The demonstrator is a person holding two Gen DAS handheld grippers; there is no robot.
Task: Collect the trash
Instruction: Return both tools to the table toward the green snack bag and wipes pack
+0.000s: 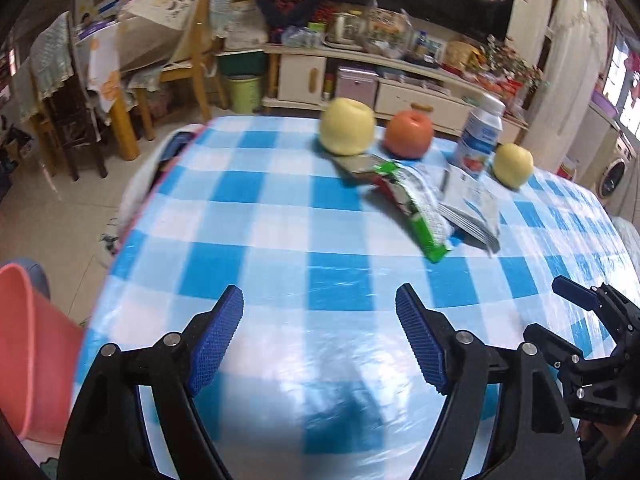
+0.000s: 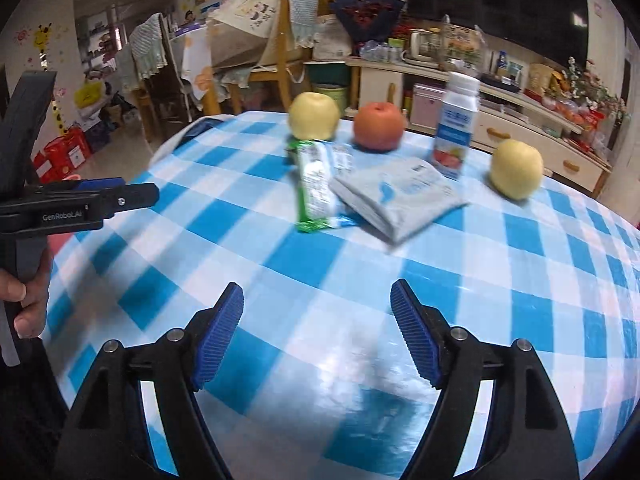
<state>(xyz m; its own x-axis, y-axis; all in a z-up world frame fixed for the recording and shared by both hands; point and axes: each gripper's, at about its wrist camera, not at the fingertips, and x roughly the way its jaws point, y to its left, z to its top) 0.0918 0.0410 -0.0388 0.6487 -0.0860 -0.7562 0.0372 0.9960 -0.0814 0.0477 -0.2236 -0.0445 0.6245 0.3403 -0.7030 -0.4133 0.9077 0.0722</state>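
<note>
At the bottom of the left wrist view the left hand-held gripper (image 1: 319, 334) stands wide with nothing between its blue pads, above bare checked cloth on the counter (image 1: 248, 240). The trash lies in the upper right of the frame: a green snack wrapper (image 1: 416, 216) with a pale grey pouch (image 1: 472, 208) just beside it to the right, their edges touching or overlapping. Behind them stand a yellow apple (image 1: 347, 126), a red apple (image 1: 409, 135), a small milk bottle (image 1: 480, 136) and a second yellow apple (image 1: 513, 165). A pink bin (image 1: 36, 352) shows at the lower left, beside the counter's edge. The right hand-held gripper (image 1: 580, 300) enters at the right edge.

In the right wrist view the right hand-held gripper (image 2: 317, 334) is likewise wide and empty at the bottom of the frame. The green snack wrapper (image 2: 316, 188) and pale grey pouch (image 2: 400, 196) sit above centre, with open cloth between them and the pads. Both look light, thin and crinkly, likely slippery film that lies flat, so a raised or curled edge nearest the camera seems the best place to pinch. The milk bottle (image 2: 456, 124) stands close behind the pouch and could tip if nudged. The left hand-held gripper (image 2: 120, 196) crosses the left edge.
</note>
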